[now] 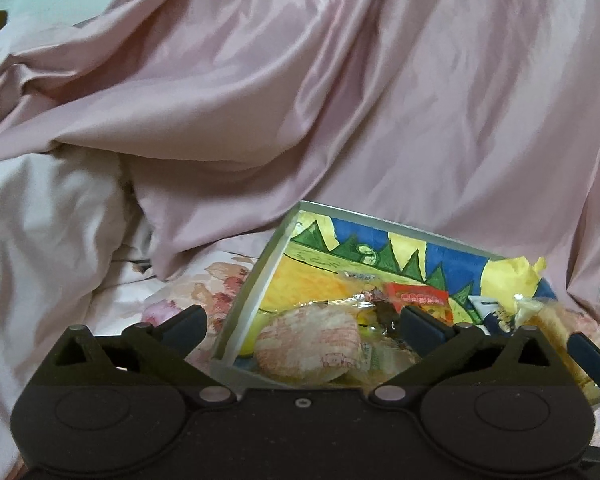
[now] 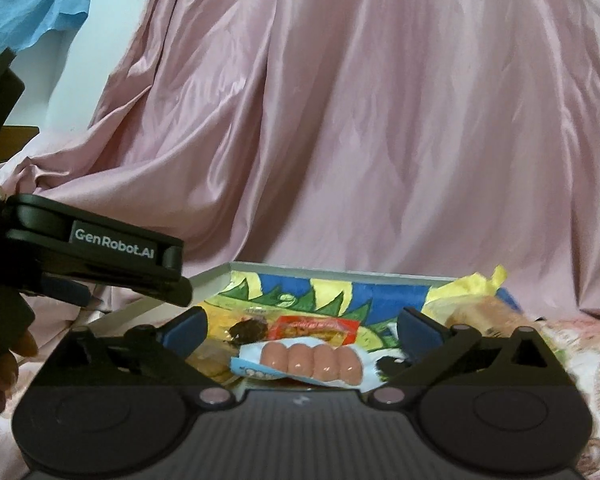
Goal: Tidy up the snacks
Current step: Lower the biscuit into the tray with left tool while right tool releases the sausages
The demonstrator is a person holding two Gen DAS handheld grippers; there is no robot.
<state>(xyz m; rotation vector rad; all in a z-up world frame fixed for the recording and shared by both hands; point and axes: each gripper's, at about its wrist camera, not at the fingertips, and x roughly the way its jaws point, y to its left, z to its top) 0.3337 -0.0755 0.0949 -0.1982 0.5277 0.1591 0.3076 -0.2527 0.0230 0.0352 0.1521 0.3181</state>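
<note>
Snacks lie piled in the painted tray [image 2: 340, 274] on the bed: between my spread right tongs [image 2: 304, 330] sits a sausage pack [image 2: 312, 364]. My left tongs [image 1: 304, 322], also spread, frame a round cracker [image 1: 308, 344].

Snack-crowded tray [image 2: 332, 271], pink drape [image 2: 360, 120] close behind, left gripper [image 2: 99, 256] flanking

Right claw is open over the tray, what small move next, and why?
Probably lower the right claw onto the blue-and-white sausage packet: it lies on top of the colourful picture-lined tray, centred between the open fingers, nothing held yet.
</note>
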